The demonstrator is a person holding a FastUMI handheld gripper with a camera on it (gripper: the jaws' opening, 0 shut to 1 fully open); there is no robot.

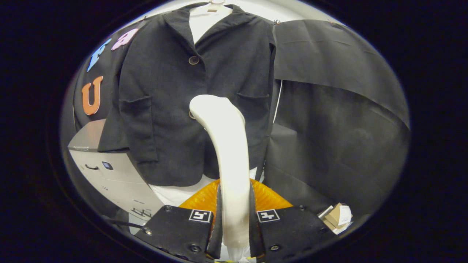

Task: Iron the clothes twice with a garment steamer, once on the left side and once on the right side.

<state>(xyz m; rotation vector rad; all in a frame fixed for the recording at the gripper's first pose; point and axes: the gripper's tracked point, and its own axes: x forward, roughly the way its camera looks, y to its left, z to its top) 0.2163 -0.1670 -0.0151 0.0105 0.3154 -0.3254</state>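
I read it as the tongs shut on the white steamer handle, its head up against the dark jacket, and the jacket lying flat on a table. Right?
Not quite. The gripper view shows the tongs shut on the white plastic garment steamer, its head at the dark buttoned jacket, but the jacket hangs upright rather than lying on a table.

From here the steamer (223,146) blocks my look at the jacket (164,109) front ahead of the fingers, half covering its lower button (191,115). The steamer's head faces away, so I can't tell if it touches cloth. Its base drops out of sight between my gripper (234,223) fingers.
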